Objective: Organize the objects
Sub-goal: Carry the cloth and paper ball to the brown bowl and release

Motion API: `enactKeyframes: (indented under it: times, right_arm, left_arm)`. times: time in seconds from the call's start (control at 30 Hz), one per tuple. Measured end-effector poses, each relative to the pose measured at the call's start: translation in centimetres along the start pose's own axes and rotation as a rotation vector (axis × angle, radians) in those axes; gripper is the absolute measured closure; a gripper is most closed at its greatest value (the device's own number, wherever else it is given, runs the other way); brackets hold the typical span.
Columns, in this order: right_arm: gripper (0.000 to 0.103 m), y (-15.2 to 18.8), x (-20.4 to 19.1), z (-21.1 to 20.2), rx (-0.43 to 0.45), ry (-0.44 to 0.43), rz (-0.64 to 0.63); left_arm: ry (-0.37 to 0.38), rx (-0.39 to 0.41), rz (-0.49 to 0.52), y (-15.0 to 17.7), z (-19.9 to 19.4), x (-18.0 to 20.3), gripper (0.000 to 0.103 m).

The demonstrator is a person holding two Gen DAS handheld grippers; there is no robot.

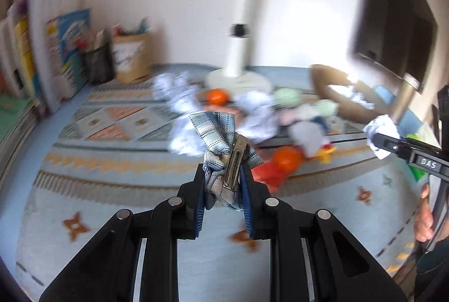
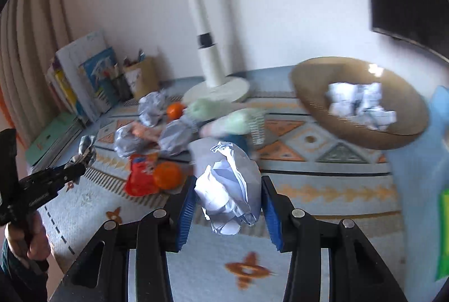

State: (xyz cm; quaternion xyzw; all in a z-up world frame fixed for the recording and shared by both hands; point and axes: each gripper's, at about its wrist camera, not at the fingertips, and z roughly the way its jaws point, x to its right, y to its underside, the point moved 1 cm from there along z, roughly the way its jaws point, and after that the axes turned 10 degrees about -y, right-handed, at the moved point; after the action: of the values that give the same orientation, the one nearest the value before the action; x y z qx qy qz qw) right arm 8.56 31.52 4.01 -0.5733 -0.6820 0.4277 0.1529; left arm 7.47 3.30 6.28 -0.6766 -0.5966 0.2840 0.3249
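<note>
My left gripper [image 1: 223, 181] is shut on a blue plaid bow hair clip [image 1: 224, 144] with a metal clasp, held above the patterned mat [image 1: 112, 161]. It also shows in the right wrist view [image 2: 85, 151]. My right gripper [image 2: 228, 195] is shut on a crumpled white paper ball [image 2: 228, 184], seen also in the left wrist view [image 1: 381, 133]. A brown woven basket [image 2: 308, 83] at the right holds more crumpled paper [image 2: 359, 102]. A pile of paper balls [image 2: 174, 139], two oranges [image 2: 167, 175] and a red snack packet [image 2: 139, 175] lies mid-mat.
A white fan stand [image 2: 214, 88] rises behind the pile. Books [image 1: 42, 49] and pen holders [image 1: 129, 57] line the wall at the left. A dark monitor [image 1: 393, 21] stands at the right. Pale green socks [image 2: 219, 116] lie in the pile.
</note>
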Motion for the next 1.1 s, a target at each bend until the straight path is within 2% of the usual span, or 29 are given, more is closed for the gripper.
enactKeyframes:
  times: [0.17,0.27,0.4,0.5,0.67,0.77,0.8,0.87,0.9,0.93,1.0,1.1]
  right_arm:
    - [0.059,0.5,2.6,-2.6,0.011,0.041,0.02]
    - [0.059,0.1,4.2,-4.6,0.032,0.064,0.03]
    - [0.059,-3.5,7.4,-8.6,0.164,0.137,0.075]
    - [0.058,-7.0,10.8,-10.4,0.236,0.245,0.141]
    - [0.058,-10.6,15.8,-10.4,0.259,0.279,0.251]
    - [0.056,-12.2,17.4,-9.4,0.24,0.318,0.258]
    - [0.054,-12.6,18.0,-9.0,0.237,0.327,0.27]
    - [0.02,-13.3,19.1,-8.1,0.226,0.346,0.285]
    - [0.019,-13.5,19.7,-7.7,0.213,0.373,0.3]
    - [0.019,-13.5,20.3,-7.6,0.21,0.402,0.321]
    - [0.019,-13.4,20.7,-8.0,0.215,0.379,0.336]
    - [0.019,-12.5,20.0,-8.9,0.224,0.356,0.335]
  left_arm:
    - [0.063,-0.004,0.052,-1.4,0.3,5.1,0.083]
    - [0.115,0.008,0.069,-4.0,0.7,7.8,0.083]
    - [0.178,0.072,0.083,-9.2,1.1,12.5,0.083]
    - [0.214,0.068,0.11,-12.2,2.8,15.9,0.083]
    - [0.255,0.036,0.13,-15.5,6.6,20.5,0.083]
    - [0.258,0.055,0.209,-16.8,8.4,23.1,0.083]
    - [0.251,0.06,0.212,-17.3,9.2,23.7,0.08]
    - [0.25,0.057,0.199,-17.7,10.5,24.3,0.042]
    - [0.217,0.048,0.187,-17.8,11.0,24.5,0.017]
    - [0.211,0.054,0.165,-17.8,11.2,24.4,0.015]
    - [0.256,0.03,0.152,-17.5,10.9,24.0,0.015]
    - [0.262,0.054,0.136,-17.0,8.9,22.3,0.015]
